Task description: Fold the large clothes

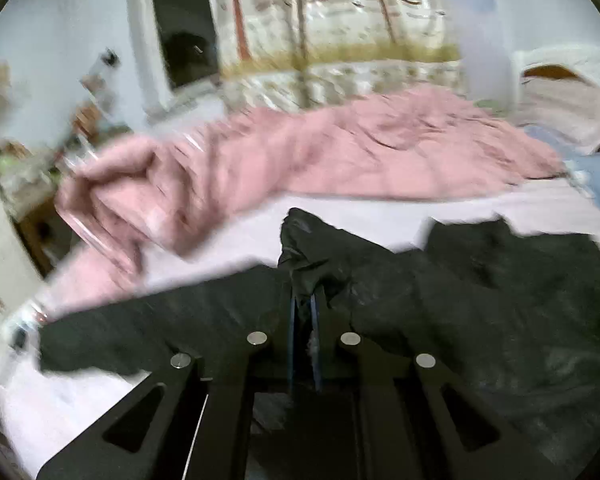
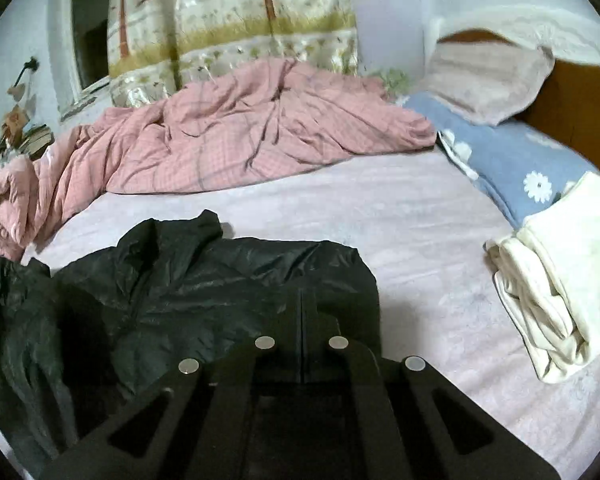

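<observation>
A black, shiny jacket (image 2: 188, 280) lies crumpled on the pale pink bedsheet (image 2: 380, 208), and it fills the lower part of the left wrist view (image 1: 480, 280). My left gripper (image 1: 305, 304) is shut on a fold of it. The fabric rises in a peak between the blue pads (image 1: 315, 320). My right gripper (image 2: 302, 300) has its dark fingers pressed together, tips down in the jacket's fabric near its right edge. Dark on dark hides the pinch itself.
A rumpled pink checked quilt (image 2: 240, 132) lies across the far side of the bed. At the right are a blue flowered pillow (image 2: 512, 168), a folded cream garment (image 2: 552, 292) and a wooden headboard (image 2: 576, 116). A window, a patterned curtain (image 2: 228, 20) and cluttered shelves stand beyond.
</observation>
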The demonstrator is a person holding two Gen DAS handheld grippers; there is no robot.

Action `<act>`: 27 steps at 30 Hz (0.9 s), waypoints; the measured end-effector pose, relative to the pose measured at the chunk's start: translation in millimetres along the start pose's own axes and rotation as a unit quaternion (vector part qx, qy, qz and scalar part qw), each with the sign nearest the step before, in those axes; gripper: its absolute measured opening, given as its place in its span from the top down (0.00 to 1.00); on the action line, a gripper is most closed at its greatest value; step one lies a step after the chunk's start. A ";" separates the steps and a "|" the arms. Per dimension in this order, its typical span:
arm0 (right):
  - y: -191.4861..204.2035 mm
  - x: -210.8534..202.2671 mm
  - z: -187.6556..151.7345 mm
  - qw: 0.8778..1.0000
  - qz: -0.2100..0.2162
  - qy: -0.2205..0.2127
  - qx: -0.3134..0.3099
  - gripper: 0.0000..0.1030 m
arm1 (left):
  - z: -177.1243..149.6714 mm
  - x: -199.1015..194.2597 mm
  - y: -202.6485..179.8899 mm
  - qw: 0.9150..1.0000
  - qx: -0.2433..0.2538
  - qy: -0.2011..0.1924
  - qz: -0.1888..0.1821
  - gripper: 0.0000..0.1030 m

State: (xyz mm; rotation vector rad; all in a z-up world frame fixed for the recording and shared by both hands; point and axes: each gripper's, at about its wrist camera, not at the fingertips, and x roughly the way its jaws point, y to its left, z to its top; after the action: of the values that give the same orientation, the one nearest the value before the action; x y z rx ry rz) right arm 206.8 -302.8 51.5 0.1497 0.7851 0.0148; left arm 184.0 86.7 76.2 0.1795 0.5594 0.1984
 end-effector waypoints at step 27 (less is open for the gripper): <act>13.8 18.0 4.1 0.994 0.040 0.088 -0.051 0.38 | -44.6 81.7 -7.4 0.990 0.003 0.137 -0.044 0.92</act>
State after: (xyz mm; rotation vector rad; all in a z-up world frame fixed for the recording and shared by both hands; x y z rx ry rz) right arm 223.0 -288.4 43.7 0.0841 0.9519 0.1446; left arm 228.6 103.9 -3.9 0.1339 0.8401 0.1362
